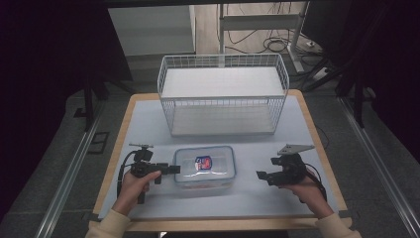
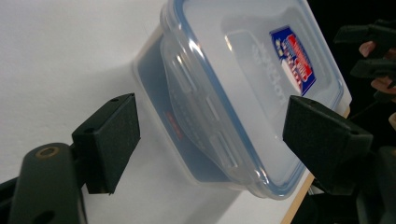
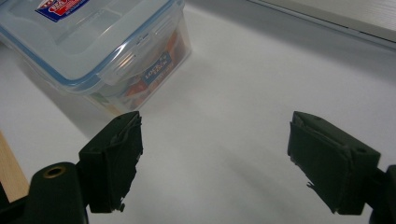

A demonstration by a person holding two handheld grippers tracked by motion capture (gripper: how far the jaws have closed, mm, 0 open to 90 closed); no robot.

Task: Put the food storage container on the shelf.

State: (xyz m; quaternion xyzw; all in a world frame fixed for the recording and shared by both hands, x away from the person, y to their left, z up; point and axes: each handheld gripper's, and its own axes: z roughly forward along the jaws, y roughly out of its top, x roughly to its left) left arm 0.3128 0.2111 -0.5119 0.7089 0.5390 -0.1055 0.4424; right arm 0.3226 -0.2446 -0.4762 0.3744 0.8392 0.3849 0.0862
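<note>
You stand at a table (image 1: 307, 129) covered by a pale mat, a gripper in each hand, with a clear lidded box (image 1: 205, 166) between them near the front edge. The box, rimmed in blue and carrying a red-and-blue label (image 1: 203, 162) on its lid, sits flat on the mat with coloured contents visible through its wall in the right gripper view (image 3: 100, 46). Your left gripper (image 1: 171, 169) points at the box's left end, its jaws spread wide; in the left gripper view the box (image 2: 243, 93) lies between and just beyond the two pads, neither of which touches it. Your right gripper (image 1: 261, 176) hangs well to the right of the box, jaws also wide apart and holding nothing, with bare mat between them. Behind the box, toward the far edge of the table, stands a white wire basket (image 1: 223, 94) with nothing visible inside it. Your left hand (image 1: 136, 186) and right hand (image 1: 302, 191) wrap the gripper handles.
</note>
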